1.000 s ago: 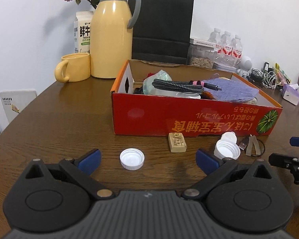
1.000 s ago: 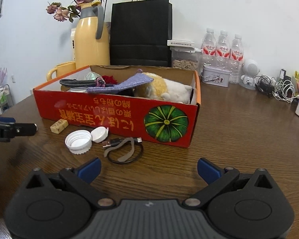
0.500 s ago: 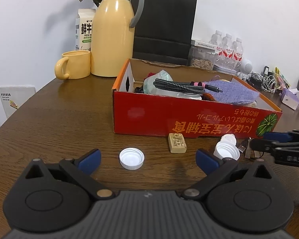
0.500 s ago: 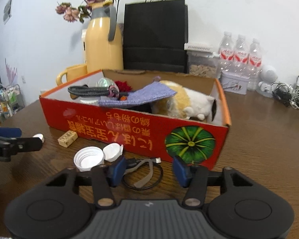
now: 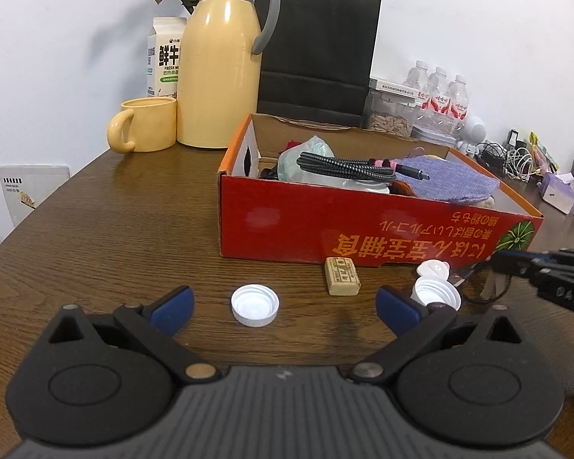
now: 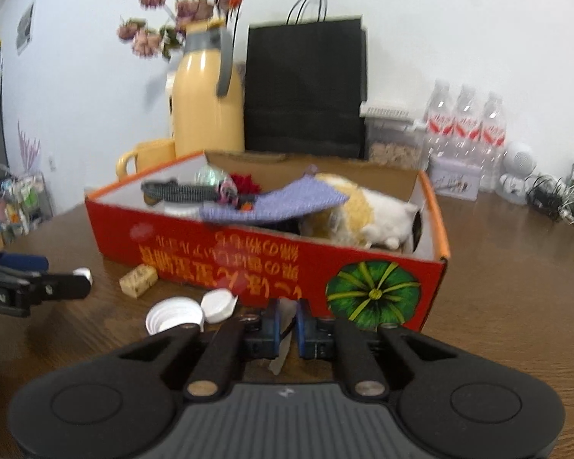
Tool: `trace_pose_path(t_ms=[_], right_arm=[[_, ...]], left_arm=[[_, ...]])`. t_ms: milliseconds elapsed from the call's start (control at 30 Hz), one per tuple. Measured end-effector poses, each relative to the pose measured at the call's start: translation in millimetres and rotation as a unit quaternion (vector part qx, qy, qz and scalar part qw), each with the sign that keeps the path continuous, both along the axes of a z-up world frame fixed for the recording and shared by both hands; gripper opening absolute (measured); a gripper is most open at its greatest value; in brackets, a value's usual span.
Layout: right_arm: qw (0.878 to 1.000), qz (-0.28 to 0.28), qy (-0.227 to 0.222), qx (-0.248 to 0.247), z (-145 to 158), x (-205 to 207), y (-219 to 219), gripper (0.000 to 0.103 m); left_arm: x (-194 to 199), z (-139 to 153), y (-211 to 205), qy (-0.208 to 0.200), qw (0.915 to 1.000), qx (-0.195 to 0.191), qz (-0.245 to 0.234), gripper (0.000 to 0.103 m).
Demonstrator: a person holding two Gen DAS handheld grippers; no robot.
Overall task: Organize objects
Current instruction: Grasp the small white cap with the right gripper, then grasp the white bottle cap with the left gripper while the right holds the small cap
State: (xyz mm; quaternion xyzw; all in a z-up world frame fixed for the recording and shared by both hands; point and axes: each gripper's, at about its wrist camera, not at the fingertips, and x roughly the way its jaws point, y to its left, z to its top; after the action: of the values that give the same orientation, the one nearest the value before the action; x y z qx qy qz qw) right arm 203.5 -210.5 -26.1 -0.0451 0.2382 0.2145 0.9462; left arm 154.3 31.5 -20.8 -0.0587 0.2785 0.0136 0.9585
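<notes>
Our right gripper (image 6: 287, 319) pinched the cable (image 6: 281, 348) near the red box (image 6: 248, 264), ready to lift it; our left gripper (image 5: 283, 302) waited, jaws spread, behind 1 cap (image 5: 255, 304).

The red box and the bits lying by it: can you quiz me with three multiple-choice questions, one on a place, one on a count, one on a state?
1. Where is the tan block?
A. On the table, in front of the box
B. Inside the box
C. Beside the mug

2. How many white caps lie on the table?
A. One
B. Three
C. Five

3. The right gripper is:
A. Wide open
B. Shut on a cap
C. Shut on the strap

Answers:
1 A: the block lies on the wood by the box's front wall.
2 B: one cap lies alone, and two lie together further right.
3 C: its jaws have just closed, with the grey strap between the pads.
</notes>
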Motion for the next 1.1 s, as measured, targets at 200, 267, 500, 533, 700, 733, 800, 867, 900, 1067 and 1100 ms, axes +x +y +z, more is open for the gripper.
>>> trace_pose_path(t_ms=[200, 267, 500, 533, 700, 733, 800, 867, 900, 1067, 1100], right_arm=[[0.998, -0.017, -0.051, 0.028, 7.9, -20.2, -12.1, 0.007], [0.998, -0.018, -0.059, 0.030, 9.4, -23.2, -12.4, 0.007], [0.997, -0.016, -0.069, 0.034, 11.2, -25.6, -12.2, 0.007], [0.997, -0.017, -0.071, 0.034, 10.8, -26.7, -12.5, 0.007], [0.996, -0.017, -0.075, 0.034, 10.5, -28.3, -12.4, 0.007], [0.996, -0.017, -0.076, 0.034, 10.3, -28.3, -11.9, 0.007], [0.996, -0.016, -0.075, 0.034, 10.3, -28.1, -12.0, 0.007], [0.996, -0.016, -0.075, 0.036, 10.2, -28.3, -12.6, 0.007], [0.996, -0.015, -0.075, 0.036, 10.1, -28.3, -12.8, 0.007], [0.996, -0.013, -0.079, 0.038, 10.4, -29.9, -12.9, 0.007], [0.996, -0.012, -0.079, 0.038, 10.4, -30.0, -13.0, 0.007]], left_arm=[[0.0, -0.1, 0.2, 0.001, 1.0000, 0.002, 0.002, 0.103], [0.2, -0.4, 0.4, 0.002, 1.0000, 0.003, 0.003, 0.103], [1.4, -1.2, 1.7, 0.005, 0.9999, 0.004, 0.009, 0.103], [2.0, -1.3, 2.1, 0.005, 0.9999, 0.005, 0.010, 0.103], [3.0, -2.2, 4.9, 0.009, 0.9996, 0.007, 0.024, 0.103], [3.5, -2.6, 5.5, 0.010, 0.9994, 0.010, 0.032, 0.103], [6.5, -4.2, 5.6, 0.019, 0.9982, 0.025, 0.051, 0.103], [10.6, -5.1, 7.8, 0.029, 0.9975, 0.025, 0.059, 0.102], [11.6, -5.5, 9.0, 0.033, 0.9973, 0.024, 0.061, 0.098], [20.7, -7.8, 9.1, 0.048, 0.9962, 0.034, 0.065, 0.079], [21.9, -7.9, 7.8, 0.049, 0.9962, 0.037, 0.062, 0.072]])
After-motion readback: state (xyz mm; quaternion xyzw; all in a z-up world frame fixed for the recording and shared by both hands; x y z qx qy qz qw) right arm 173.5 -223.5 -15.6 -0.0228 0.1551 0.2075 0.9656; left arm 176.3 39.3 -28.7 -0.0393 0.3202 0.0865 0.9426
